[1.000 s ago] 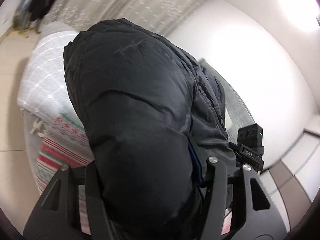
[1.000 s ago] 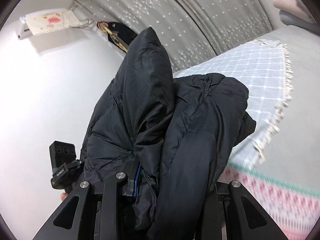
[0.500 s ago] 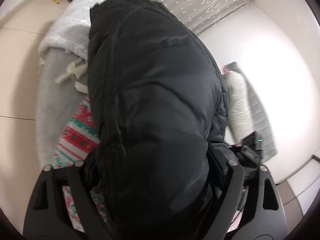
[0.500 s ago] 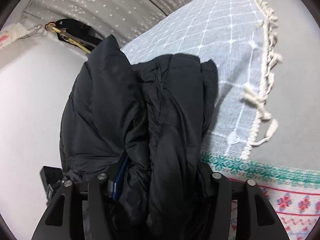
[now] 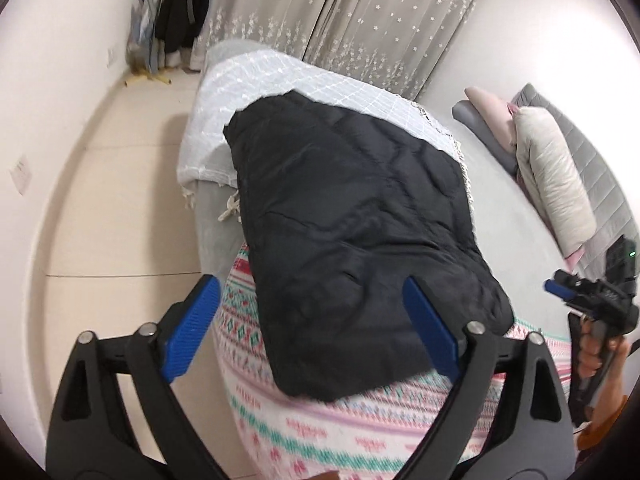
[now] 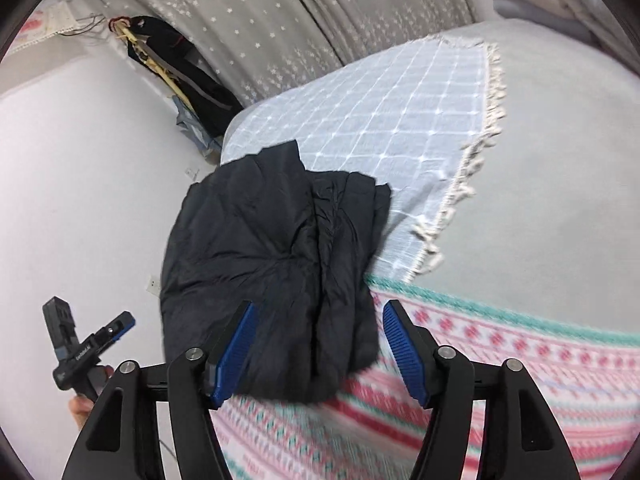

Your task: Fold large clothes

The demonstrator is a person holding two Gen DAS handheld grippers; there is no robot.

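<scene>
Jacket (image 5: 352, 240) — black, padded, folded into a thick bundle — lies on the bed's near corner, its far end on the white checked throw (image 5: 320, 88), its near end on the pink patterned blanket (image 5: 360, 432). Both the left gripper (image 5: 312, 328) and the right gripper (image 6: 316, 344) have just been opening (blue pads clear of the cloth, gripping nothing). Pale floor (image 5: 120, 200) lies bare beside the bed, grey bedding (image 6: 560, 200) stretches towards the pillows (image 5: 552, 168), and starred curtains (image 5: 360, 20) hang behind.

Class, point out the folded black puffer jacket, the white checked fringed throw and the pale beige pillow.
Folded black puffer jacket (image 5: 352, 216), left wrist view, middle of its quilted top.
White checked fringed throw (image 6: 384, 120), right wrist view, its bare centre.
Pale beige pillow (image 5: 554, 176), left wrist view, its middle.
</scene>
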